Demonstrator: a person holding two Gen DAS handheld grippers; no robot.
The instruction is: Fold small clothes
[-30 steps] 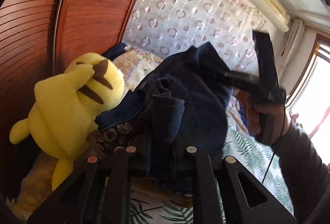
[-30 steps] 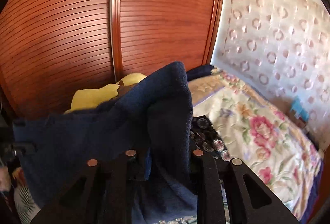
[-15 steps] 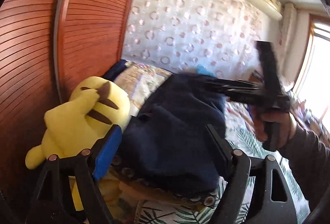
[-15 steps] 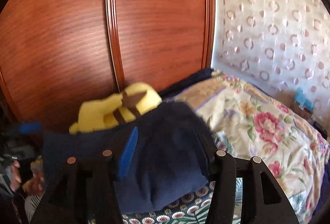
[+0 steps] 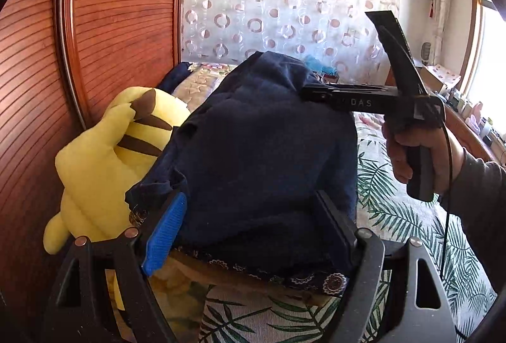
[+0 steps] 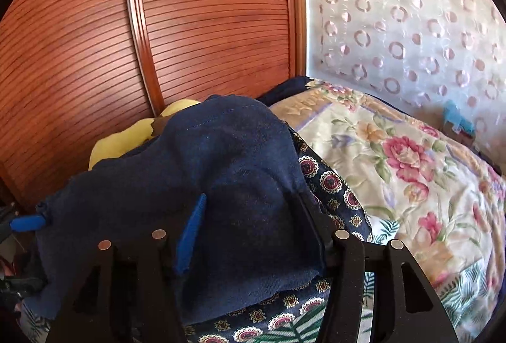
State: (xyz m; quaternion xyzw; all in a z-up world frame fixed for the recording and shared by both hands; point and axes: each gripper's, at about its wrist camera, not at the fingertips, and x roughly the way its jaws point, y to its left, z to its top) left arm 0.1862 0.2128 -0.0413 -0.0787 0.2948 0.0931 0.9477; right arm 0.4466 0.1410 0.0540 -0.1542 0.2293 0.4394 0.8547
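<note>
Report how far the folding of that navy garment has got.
Done: the navy garment lies in a loose mound on the patterned cloth, beside the yellow plush toy.

In hand: the left gripper and right gripper have just been opening; both straddle the fabric without pinching it.

Left: edges look uneven, so probably squaring and flattening.

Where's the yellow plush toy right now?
In the left wrist view the yellow plush toy sits at the left, against the wooden wardrobe door, beside the dark blue garment.

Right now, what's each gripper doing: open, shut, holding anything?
Left gripper: open, jaws just spread, navy cloth lying loose between them.
Right gripper: open, jaws just widening, the cloth between them, not pinched.
</note>
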